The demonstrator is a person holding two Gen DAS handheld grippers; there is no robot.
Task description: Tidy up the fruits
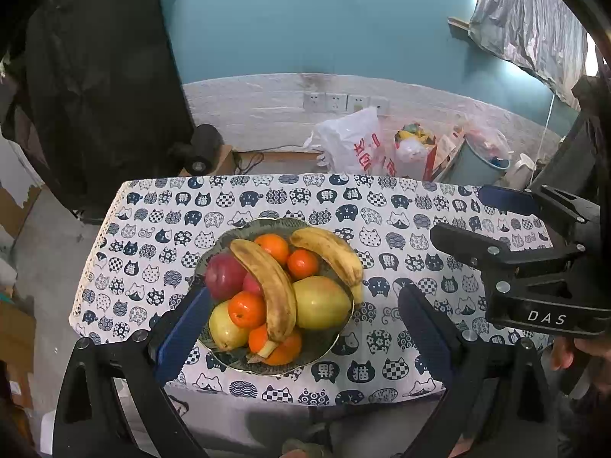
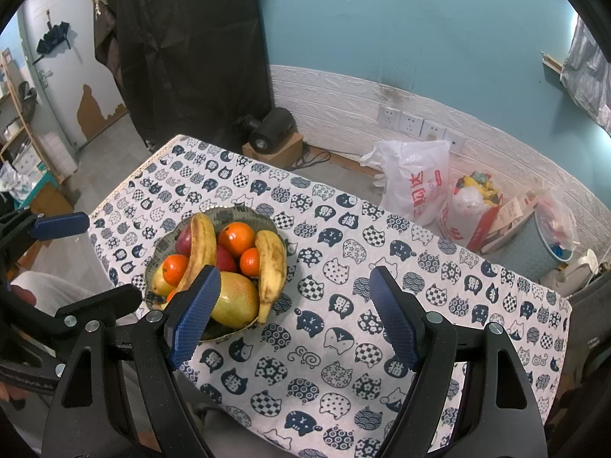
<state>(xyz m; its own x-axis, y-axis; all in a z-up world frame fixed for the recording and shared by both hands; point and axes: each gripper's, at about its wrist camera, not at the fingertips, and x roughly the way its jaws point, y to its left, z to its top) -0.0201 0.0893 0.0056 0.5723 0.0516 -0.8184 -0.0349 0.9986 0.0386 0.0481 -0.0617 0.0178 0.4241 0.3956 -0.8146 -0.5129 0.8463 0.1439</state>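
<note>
Fruit all heaped in one scalloped plate (image 1: 214, 246) on the table: two bananas (image 1: 267, 290), several oranges (image 1: 246, 309), red apples (image 1: 223, 276), two green-yellow pears (image 1: 320, 303). No fruit lies loose on the cloth. That fits either a pile waiting to be sorted out or one just gathered in; this moment does not say which.

Left gripper (image 1: 301, 313) hangs over the near side of the plate, released, jaws spread wide and holding nothing. Right gripper (image 2: 296, 305) also released and empty, over bare cloth at about 3 o'clock from the plate.

Judgement on handling: the bananas lie on top, across the round fruit, so anything under them would roll if they shift. Grip a banana across its middle, gently; skins look spotted and soft. Oranges sit tight against each other, little room for a finger between.

Surface: tablecloth (image 2: 343, 267) printed with navy cats, lying flat. Room: teal wall, white panelling with sockets, plastic bags (image 2: 416, 183) and a bin (image 2: 534, 252) on the floor behind, at 12 to 1 o'clock.
</note>
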